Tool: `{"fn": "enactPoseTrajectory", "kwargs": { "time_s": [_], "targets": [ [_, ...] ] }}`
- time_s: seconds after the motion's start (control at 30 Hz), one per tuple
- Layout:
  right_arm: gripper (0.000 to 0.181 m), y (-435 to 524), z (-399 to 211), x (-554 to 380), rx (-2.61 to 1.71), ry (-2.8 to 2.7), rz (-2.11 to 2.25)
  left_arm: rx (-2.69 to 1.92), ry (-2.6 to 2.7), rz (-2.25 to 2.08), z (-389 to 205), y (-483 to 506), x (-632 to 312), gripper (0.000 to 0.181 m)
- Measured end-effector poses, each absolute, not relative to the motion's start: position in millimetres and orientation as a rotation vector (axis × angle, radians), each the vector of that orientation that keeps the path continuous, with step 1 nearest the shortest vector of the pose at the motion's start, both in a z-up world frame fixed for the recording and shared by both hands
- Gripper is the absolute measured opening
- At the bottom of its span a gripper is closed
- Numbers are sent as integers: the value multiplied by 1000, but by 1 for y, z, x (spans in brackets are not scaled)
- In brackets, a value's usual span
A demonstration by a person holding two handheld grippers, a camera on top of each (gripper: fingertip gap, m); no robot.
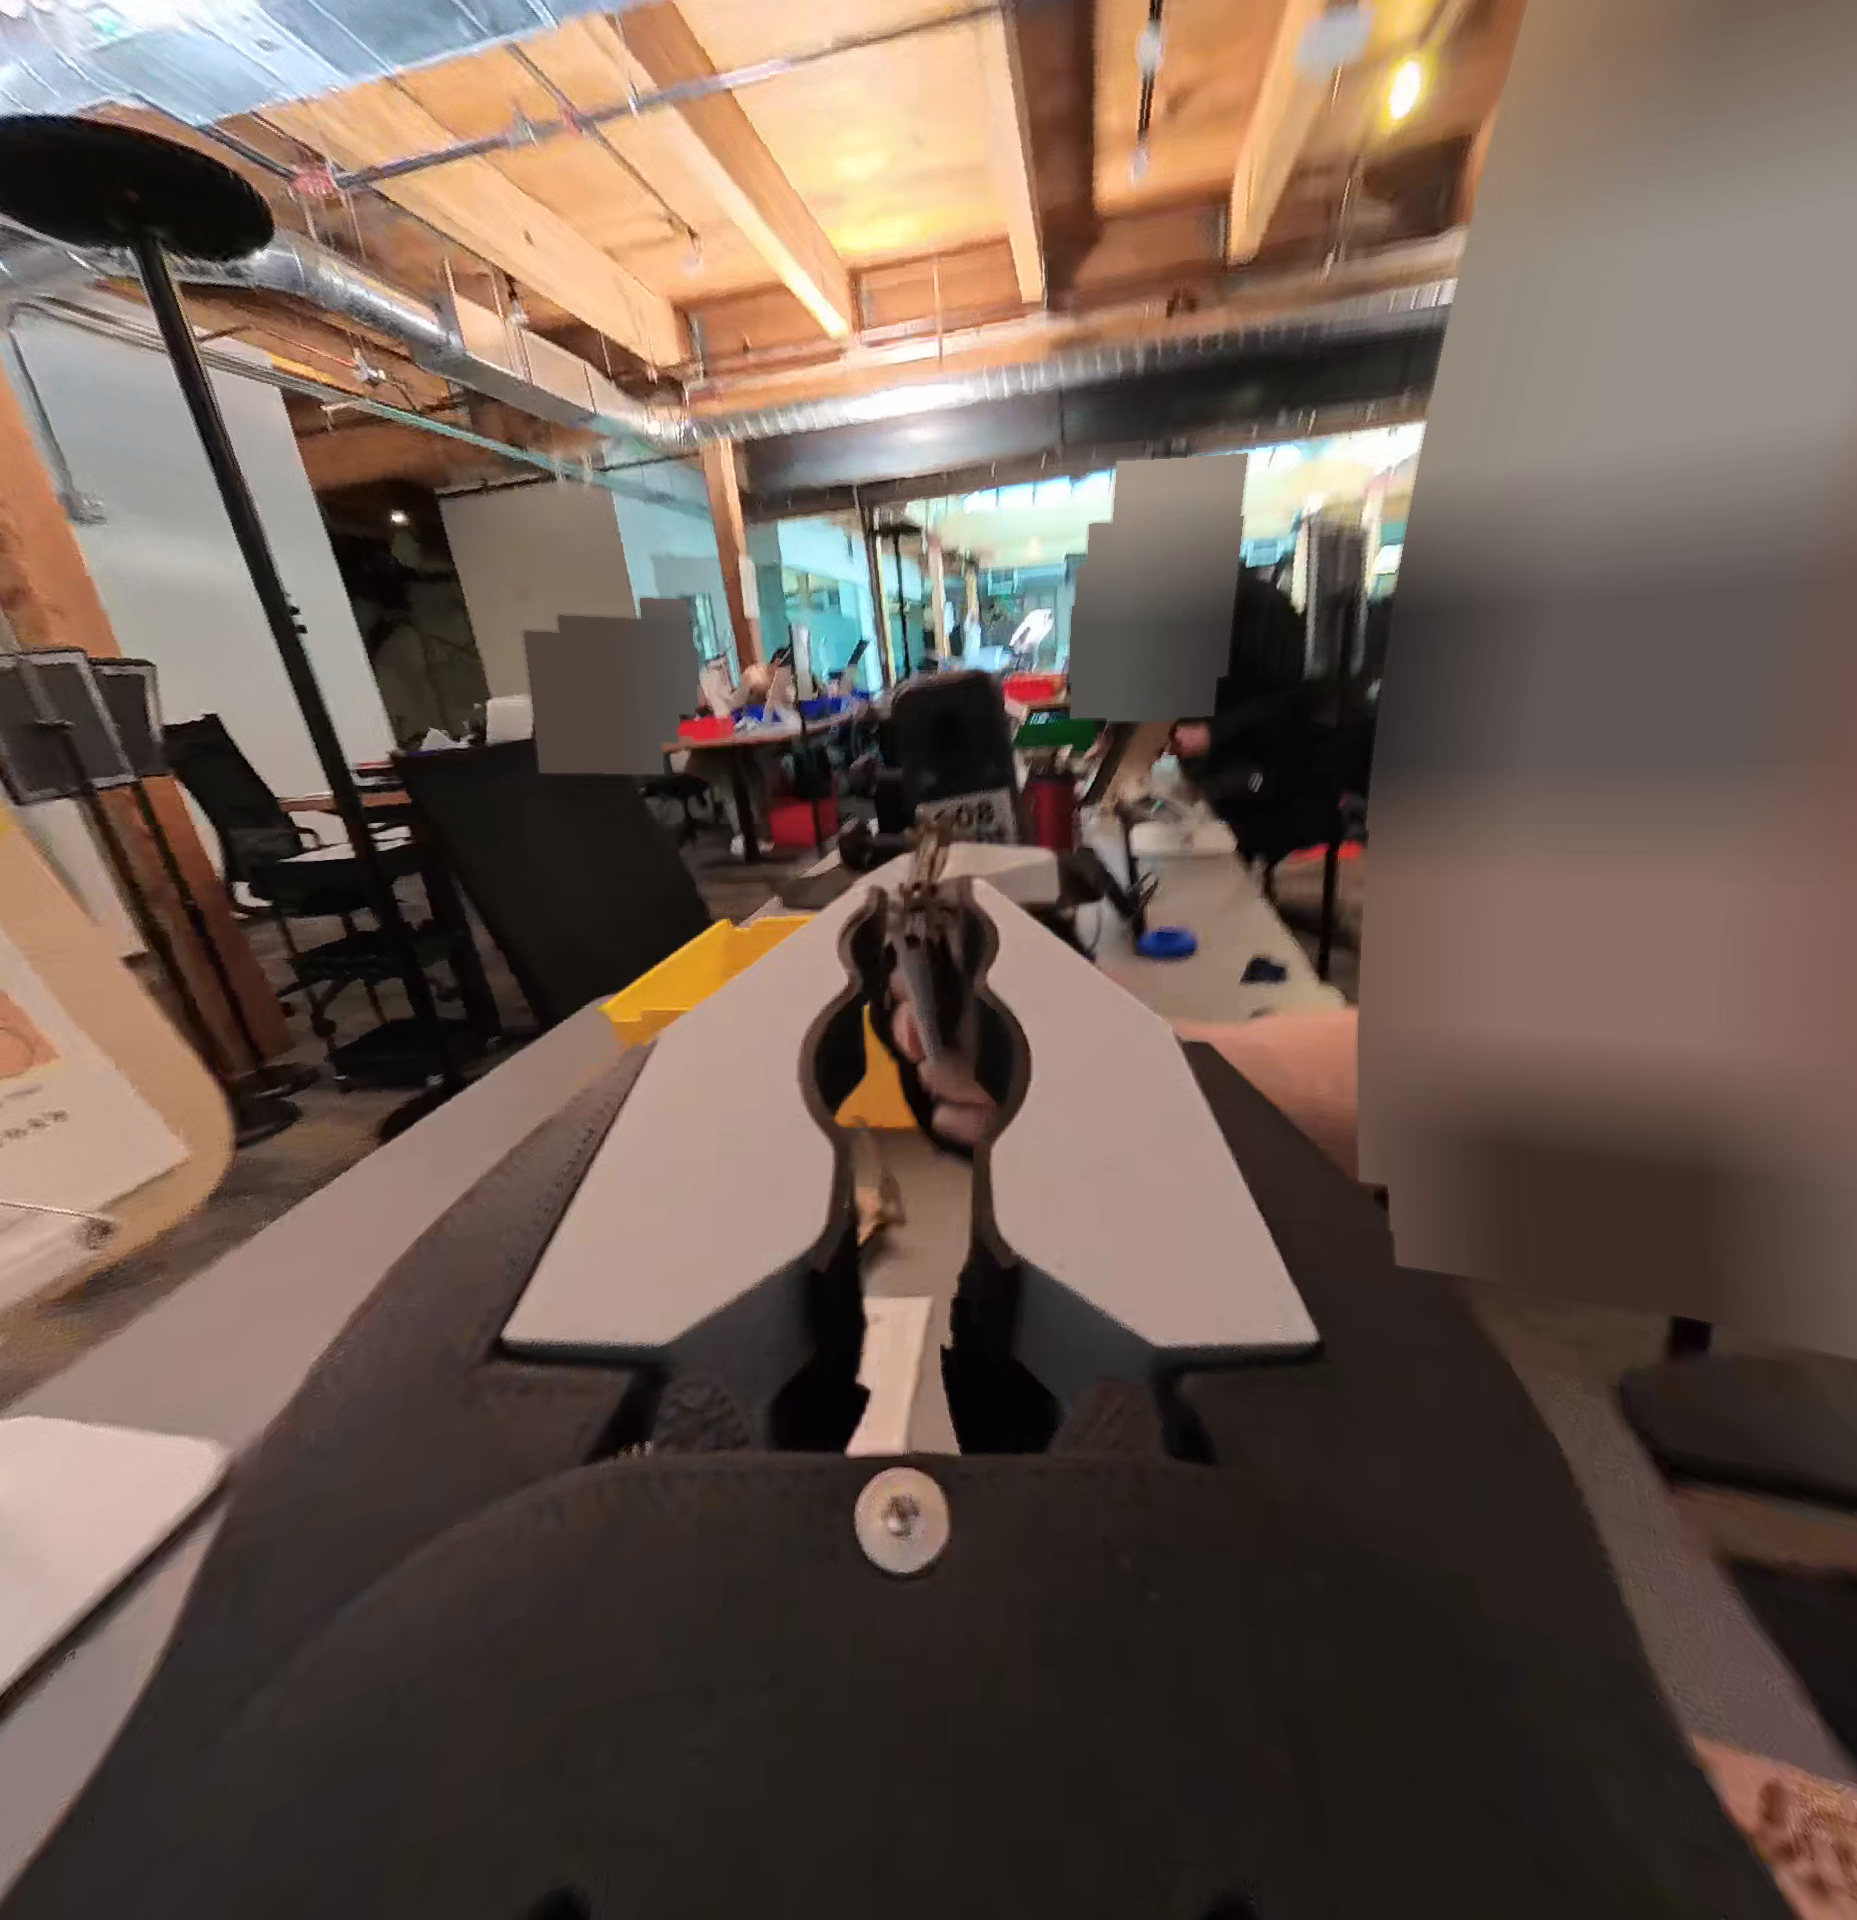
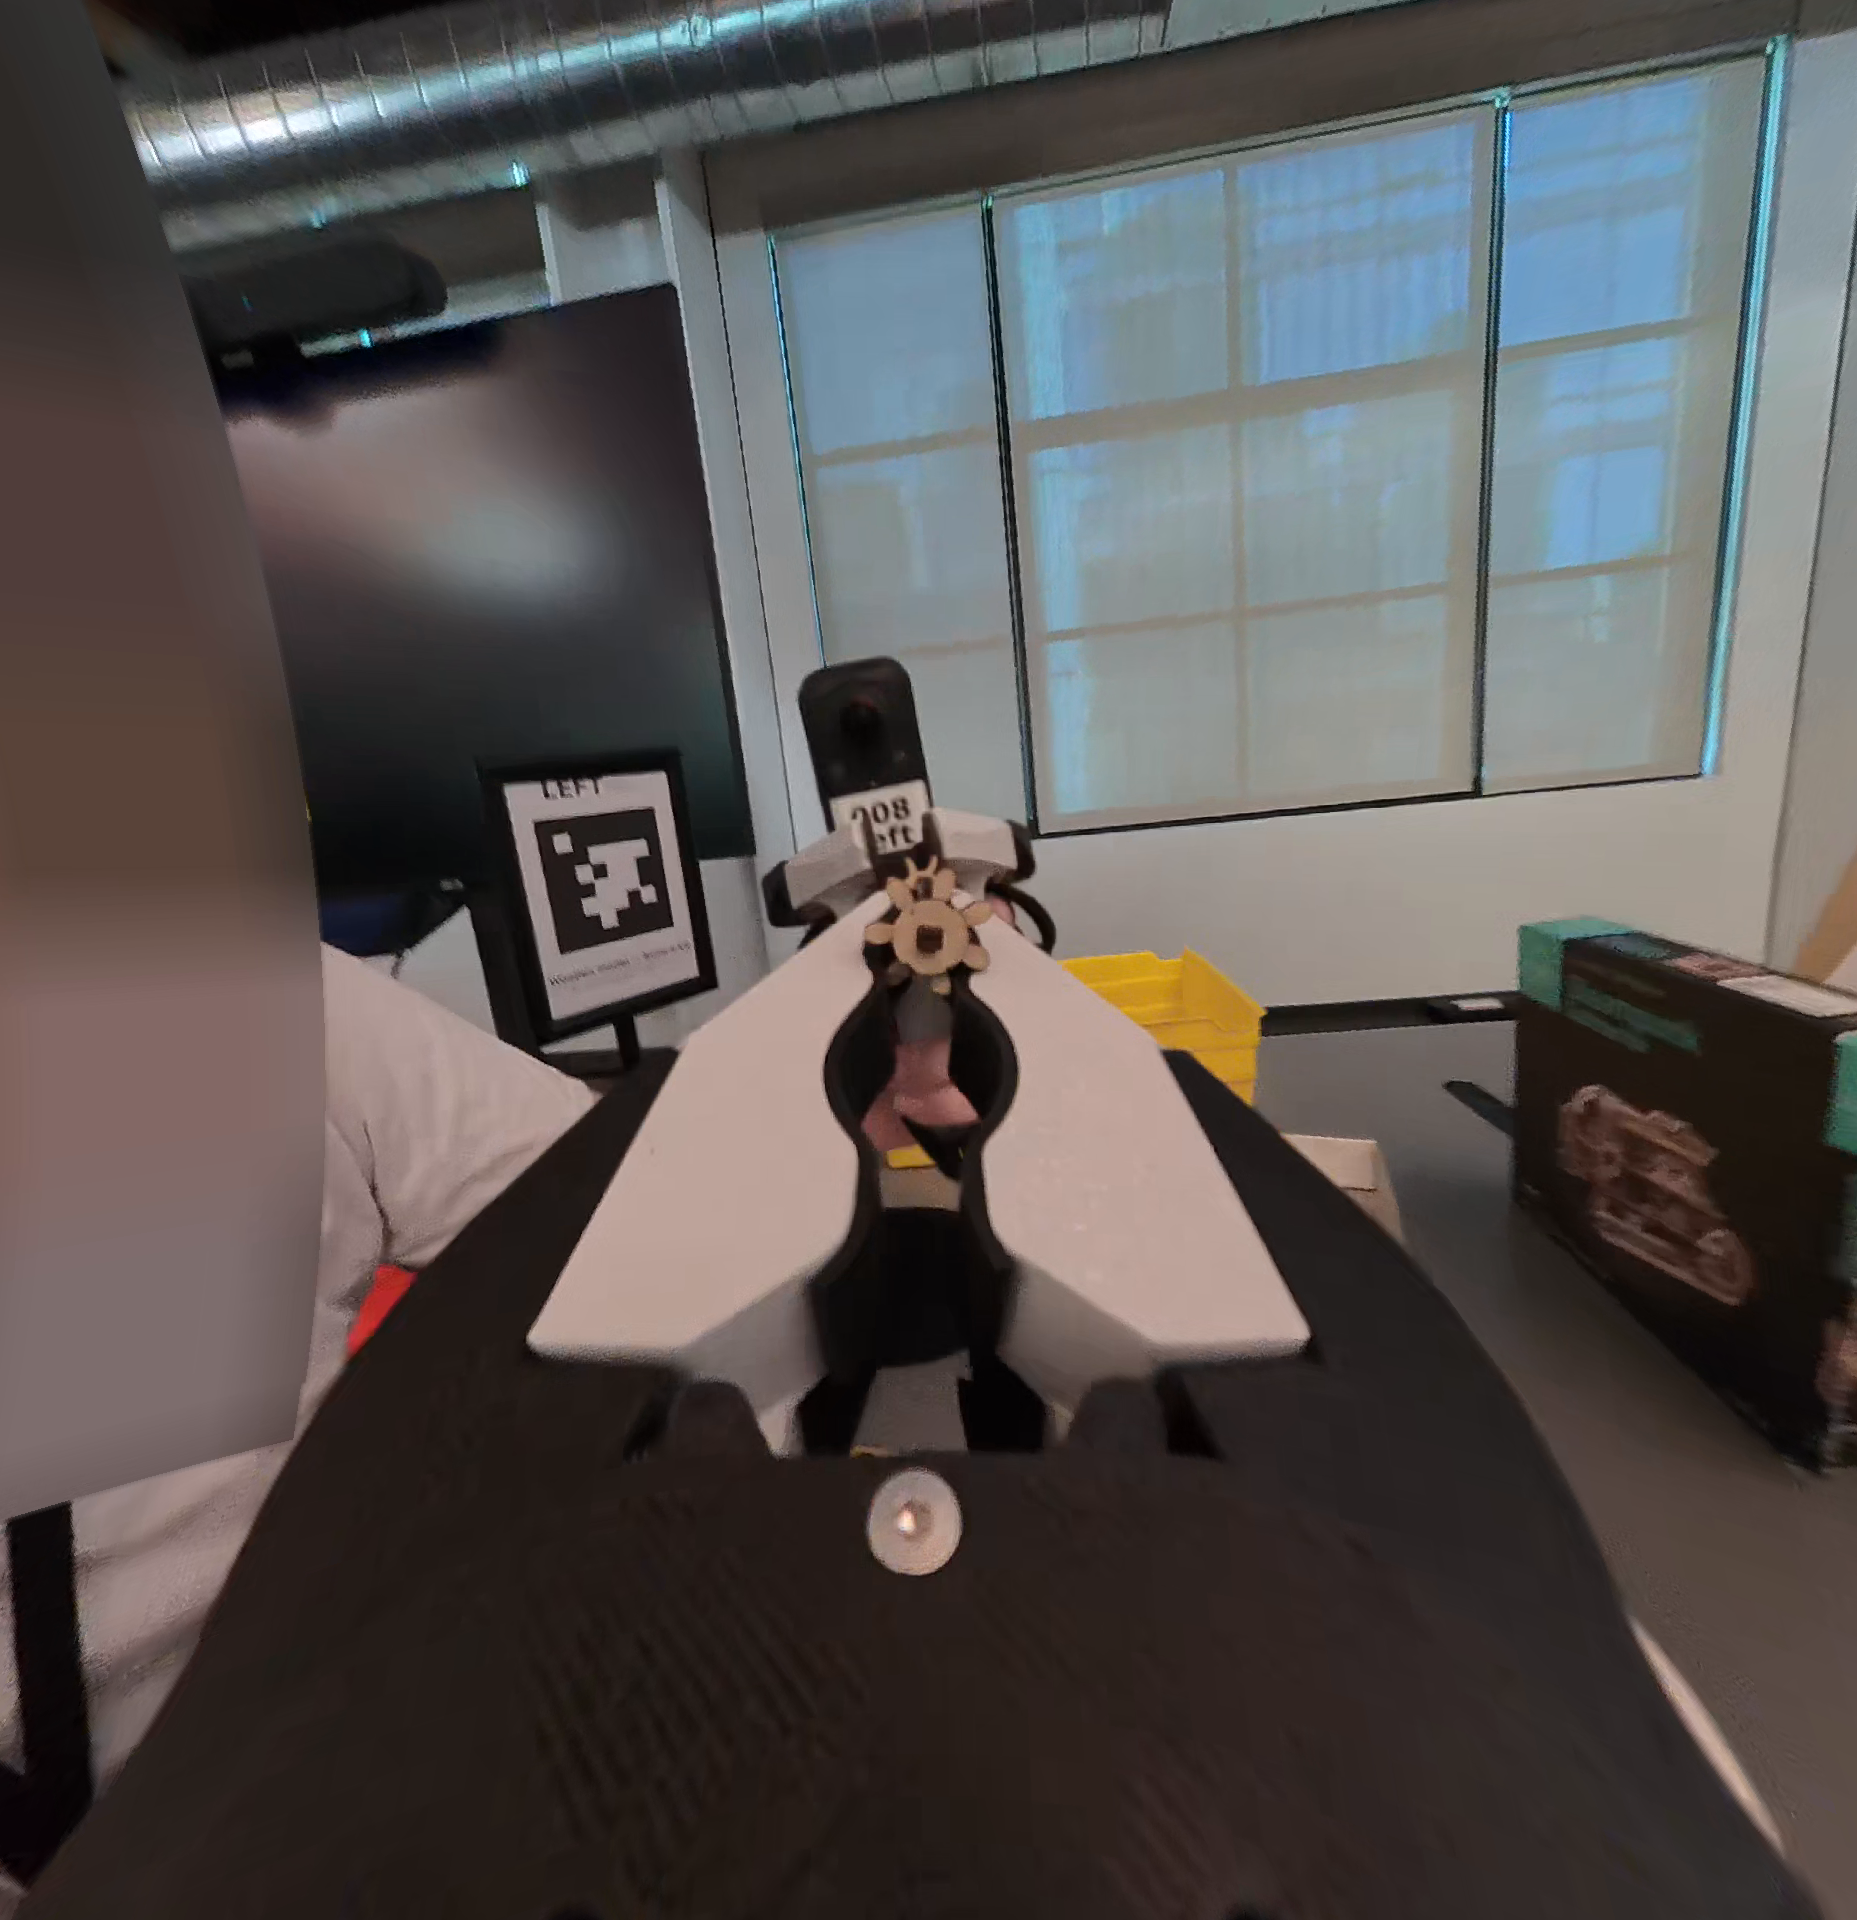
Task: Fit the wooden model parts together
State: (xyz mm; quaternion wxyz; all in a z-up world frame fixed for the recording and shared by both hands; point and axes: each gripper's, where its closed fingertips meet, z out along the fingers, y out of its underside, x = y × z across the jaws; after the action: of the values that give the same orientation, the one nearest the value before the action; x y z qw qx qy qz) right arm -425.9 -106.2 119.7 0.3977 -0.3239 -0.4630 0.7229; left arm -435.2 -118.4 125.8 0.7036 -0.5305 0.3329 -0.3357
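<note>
Where both tips meet, hand-held gripper pinches gear.

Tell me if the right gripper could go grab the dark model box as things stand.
Probably not yet: the right gripper is shut on a wooden gear, held up against the left gripper. The dark model box stands unobstructed on the table to its right.

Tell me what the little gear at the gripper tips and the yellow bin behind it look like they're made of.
The gear looks like thin, pale, unfinished plywood: flat, matte tan, with darker edges that suggest laser cutting. The right gripper is shut on it. The yellow bin looks like moulded plastic: even bright colour, smooth thin walls with a slight sheen, though the blur leaves that uncertain.
</note>
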Motion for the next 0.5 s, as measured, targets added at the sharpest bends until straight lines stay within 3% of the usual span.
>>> {"fn": "enactPoseTrajectory", "kwargs": {
  "time_s": [0.2,0.5],
  "targets": [
    [1,-114,123,-417,-749,-1323,1664,-1228,931,-466,113,-122,-428,7],
    [2,-129,113,-419,-676,-1467,1491,-1251,1019,-480,101,-128,-419,2]
  ]
}}
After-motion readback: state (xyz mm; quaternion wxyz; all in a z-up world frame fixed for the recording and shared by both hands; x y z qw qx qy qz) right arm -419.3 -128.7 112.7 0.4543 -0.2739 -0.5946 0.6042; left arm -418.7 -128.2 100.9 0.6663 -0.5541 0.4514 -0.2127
